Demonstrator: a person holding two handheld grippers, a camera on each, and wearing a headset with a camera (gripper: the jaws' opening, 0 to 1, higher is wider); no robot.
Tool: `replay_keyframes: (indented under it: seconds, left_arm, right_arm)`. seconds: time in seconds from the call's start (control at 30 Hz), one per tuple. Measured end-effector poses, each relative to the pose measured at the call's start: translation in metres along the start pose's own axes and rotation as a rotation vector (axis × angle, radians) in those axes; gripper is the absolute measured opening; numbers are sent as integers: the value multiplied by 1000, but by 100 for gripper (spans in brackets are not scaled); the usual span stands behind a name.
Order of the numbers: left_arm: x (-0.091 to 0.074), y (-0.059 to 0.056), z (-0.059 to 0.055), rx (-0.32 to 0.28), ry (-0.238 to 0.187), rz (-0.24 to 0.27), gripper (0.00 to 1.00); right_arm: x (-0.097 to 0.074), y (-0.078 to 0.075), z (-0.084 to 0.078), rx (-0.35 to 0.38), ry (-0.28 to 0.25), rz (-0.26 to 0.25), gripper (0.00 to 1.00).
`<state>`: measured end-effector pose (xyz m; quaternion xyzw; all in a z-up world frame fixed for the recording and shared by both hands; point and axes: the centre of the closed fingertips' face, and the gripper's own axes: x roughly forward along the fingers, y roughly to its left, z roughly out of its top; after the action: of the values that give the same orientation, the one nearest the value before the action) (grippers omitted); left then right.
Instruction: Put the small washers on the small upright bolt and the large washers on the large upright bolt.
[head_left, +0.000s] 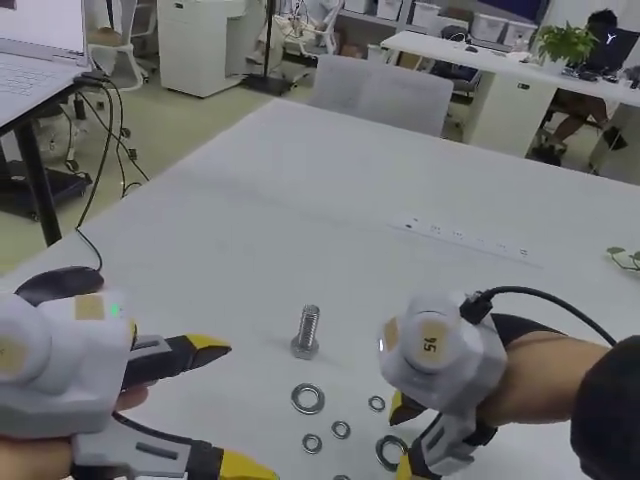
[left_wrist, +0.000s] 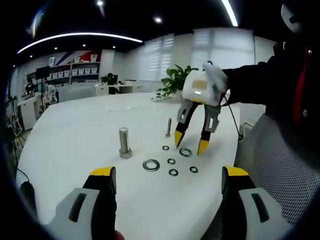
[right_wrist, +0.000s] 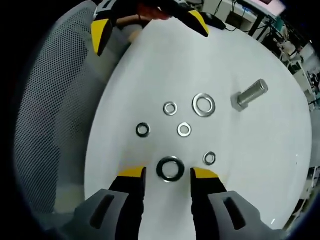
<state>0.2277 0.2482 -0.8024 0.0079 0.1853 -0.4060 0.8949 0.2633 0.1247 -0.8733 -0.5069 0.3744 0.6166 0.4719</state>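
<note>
Large washer (head_left: 388, 452) sits half-hidden between right gripper's (right_wrist: 168, 173) spread fingers (right_wrist: 132, 175); left gripper (left_wrist: 168, 172) likewise spread.

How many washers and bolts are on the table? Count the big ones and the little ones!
Big washers: 2
Small washers: 4
Big bolt: 1
Small bolt: 1
Total: 8
</note>
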Motion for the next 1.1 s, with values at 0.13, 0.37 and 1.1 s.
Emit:
replay_keyframes:
  seconds: [0.13,0.37,1.1]
  left_arm:
    - [-1,0,1,-1,-4,3,87]
    - [-1,-1,1,-3,-5,4,86]
    - [-1,-2,5,-2,-11,1,85]
  right_arm:
    - [3,1,-2,-3,15,8,37]
    - [3,1,-2,7,13,17,36]
    - [2,0,-2,23,11,8,25]
